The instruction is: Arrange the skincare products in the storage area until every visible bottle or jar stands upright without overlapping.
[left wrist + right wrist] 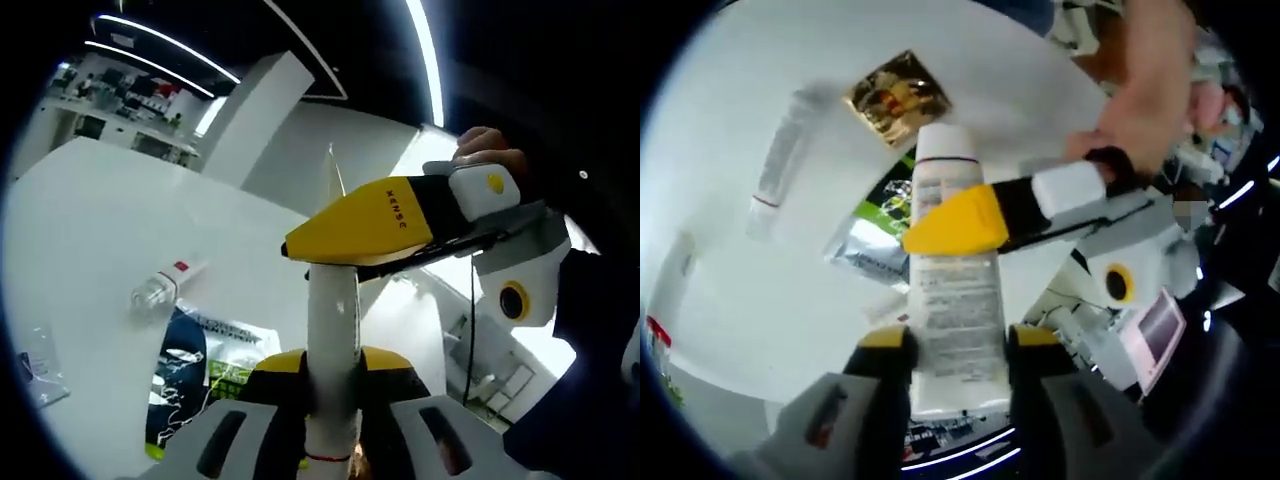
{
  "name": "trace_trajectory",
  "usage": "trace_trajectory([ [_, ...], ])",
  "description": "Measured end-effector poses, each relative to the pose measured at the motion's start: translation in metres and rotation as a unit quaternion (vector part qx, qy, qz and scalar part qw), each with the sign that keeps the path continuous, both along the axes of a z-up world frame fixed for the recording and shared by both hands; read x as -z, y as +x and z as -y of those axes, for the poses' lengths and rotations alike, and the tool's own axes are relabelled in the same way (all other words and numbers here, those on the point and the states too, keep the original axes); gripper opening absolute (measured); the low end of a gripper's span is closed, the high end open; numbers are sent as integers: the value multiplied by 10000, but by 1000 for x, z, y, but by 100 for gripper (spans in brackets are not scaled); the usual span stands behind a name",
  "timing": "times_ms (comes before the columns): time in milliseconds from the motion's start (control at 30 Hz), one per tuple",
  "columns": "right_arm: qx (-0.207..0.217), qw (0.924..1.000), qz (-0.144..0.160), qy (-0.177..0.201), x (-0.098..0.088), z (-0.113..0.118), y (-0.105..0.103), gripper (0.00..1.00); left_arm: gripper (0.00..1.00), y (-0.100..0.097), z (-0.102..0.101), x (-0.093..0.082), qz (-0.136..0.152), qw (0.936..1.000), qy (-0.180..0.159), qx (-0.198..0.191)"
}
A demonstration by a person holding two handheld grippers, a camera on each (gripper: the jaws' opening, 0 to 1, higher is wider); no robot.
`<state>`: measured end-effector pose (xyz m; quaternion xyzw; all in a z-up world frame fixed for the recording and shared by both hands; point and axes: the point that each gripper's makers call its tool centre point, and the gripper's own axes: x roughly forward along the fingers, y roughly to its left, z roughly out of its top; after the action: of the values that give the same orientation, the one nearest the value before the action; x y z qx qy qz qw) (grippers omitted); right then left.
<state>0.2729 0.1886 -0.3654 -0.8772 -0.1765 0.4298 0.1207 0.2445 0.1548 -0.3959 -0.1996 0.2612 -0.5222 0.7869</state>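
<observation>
Fingers: left gripper (318,405) and right gripper (958,365) both clamp one white tube (952,290), held above the counter (100,230). Remaining on counter: small bottle (160,287), sachets (898,97). Risk: opposing pulls could squeeze or drop the tube.

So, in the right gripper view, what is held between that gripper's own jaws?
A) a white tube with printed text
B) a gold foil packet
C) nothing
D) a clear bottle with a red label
A: the white tube with printed text sits between the right gripper jaws, and the left gripper's yellow tip crosses it, while the gold packet lies on the table.
</observation>
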Motion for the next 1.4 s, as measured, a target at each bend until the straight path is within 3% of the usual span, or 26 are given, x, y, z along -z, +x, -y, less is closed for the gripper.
trace_trajectory([
  [267, -10, 9999, -41, 105, -3, -2, -3, 38, 15, -3, -1, -2, -139, 9996, -235, 43],
  [567, 238, 9993, -171, 249, -5, 1, 4, 54, 15, 2, -9, -4, -377, 9983, -437, -105],
  [733, 352, 9977, -265, 508, -10, 0, 3, 54, 16, 4, -10, -7, -316, 9983, -470, -146],
  [867, 385, 9976, -139, 567, -15, 3, 6, 54, 16, 6, -11, -7, -356, 9978, -520, -199],
  [1233, 475, 9952, -258, 819, -17, 5, 1, 51, 16, 6, -12, -1, -411, 9978, -478, -209],
  [1400, 563, 9928, -159, 1045, -24, 4, 5, 52, 16, 7, -15, -4, -352, 9977, -523, -229],
])
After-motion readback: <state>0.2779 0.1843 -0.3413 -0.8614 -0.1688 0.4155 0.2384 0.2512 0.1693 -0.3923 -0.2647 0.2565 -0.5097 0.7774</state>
